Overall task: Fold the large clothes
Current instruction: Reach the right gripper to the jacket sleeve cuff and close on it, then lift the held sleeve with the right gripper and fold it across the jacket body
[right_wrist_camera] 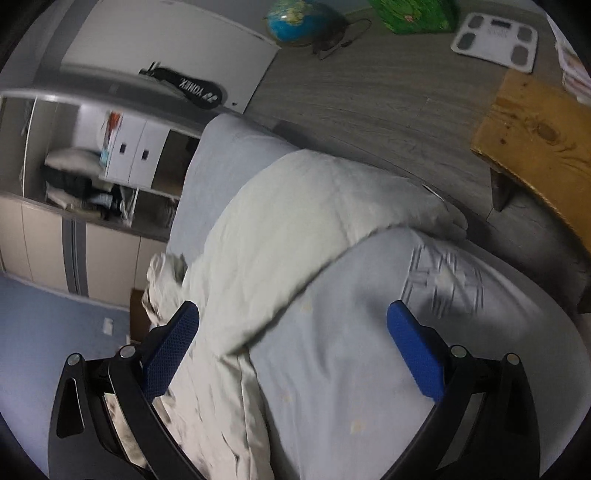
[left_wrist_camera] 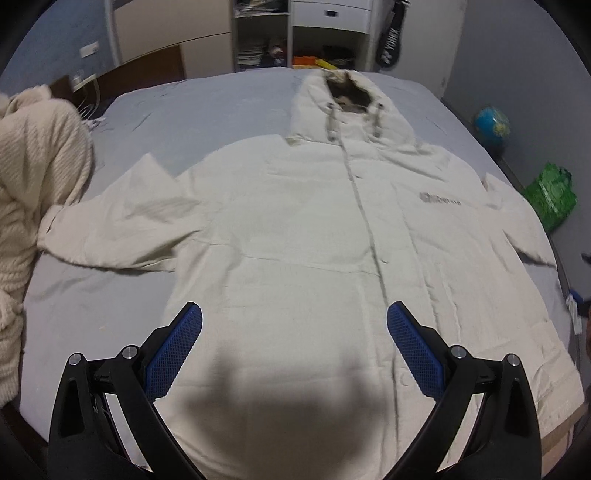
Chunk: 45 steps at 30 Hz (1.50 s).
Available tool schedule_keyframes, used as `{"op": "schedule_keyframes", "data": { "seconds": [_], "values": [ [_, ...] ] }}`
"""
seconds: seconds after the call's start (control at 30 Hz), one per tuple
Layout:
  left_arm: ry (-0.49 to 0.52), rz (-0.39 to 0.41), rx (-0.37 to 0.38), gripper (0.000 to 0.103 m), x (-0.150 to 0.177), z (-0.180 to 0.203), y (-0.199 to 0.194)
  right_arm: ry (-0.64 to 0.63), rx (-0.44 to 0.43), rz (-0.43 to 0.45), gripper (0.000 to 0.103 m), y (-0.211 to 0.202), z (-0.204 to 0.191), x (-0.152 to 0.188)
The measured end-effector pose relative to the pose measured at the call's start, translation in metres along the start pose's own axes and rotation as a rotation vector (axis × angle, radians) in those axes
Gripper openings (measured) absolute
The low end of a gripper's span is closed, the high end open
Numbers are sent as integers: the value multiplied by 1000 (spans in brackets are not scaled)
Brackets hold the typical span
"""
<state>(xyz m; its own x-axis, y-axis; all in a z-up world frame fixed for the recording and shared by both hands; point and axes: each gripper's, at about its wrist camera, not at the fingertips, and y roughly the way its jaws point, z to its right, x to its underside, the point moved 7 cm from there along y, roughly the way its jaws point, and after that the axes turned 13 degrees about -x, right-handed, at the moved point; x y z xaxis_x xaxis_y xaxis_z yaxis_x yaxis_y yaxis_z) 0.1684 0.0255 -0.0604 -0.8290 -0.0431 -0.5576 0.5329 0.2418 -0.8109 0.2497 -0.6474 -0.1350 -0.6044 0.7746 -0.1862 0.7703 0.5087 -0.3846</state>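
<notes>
A large cream hooded coat [left_wrist_camera: 303, 229] lies spread flat, front up, on the grey-blue bed [left_wrist_camera: 207, 107], hood at the far end and sleeves out to both sides. My left gripper [left_wrist_camera: 294, 317] is open and empty, hovering over the coat's lower middle. In the right wrist view, the coat's right sleeve [right_wrist_camera: 295, 214] runs across the bed's edge. My right gripper [right_wrist_camera: 293, 314] is open and empty above the sleeve and the bare sheet [right_wrist_camera: 369, 332] beside it.
A cream knitted blanket [left_wrist_camera: 33, 206] is heaped at the bed's left. Shelves and cupboards [left_wrist_camera: 295, 33] stand beyond the bed. A globe [left_wrist_camera: 491, 123], a green bag [left_wrist_camera: 552, 195], a white scale [right_wrist_camera: 495, 40] and a wooden board [right_wrist_camera: 543, 147] sit on or near the floor at the right.
</notes>
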Motion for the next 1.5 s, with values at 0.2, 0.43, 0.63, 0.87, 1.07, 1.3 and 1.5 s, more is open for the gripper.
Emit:
{"op": "schedule_keyframes", "data": {
  "seconds": [0.2,0.43,0.63,0.87,1.07,1.3,1.5],
  "values": [
    [104,-19,19,97,6,54,17,101,-59,13,97,17,18,-22],
    [190,-14,104,97,-2,135,20,149,-143,-17,92,42,16,-20],
    [236,-7,158,97,2,178,9,176,-113,26,83,51,23,-38],
    [243,-21,146,97,8,178,10,194,-32,75,43,43,31,-36],
    [207,-34,133,97,9,163,11,273,-50,105,18,33,48,-31],
    [176,-29,135,97,10,148,10,320,-92,132,18,33,33,-28],
    [158,-34,133,97,14,134,11,328,-63,151,18,41,30,-36]
  ]
}}
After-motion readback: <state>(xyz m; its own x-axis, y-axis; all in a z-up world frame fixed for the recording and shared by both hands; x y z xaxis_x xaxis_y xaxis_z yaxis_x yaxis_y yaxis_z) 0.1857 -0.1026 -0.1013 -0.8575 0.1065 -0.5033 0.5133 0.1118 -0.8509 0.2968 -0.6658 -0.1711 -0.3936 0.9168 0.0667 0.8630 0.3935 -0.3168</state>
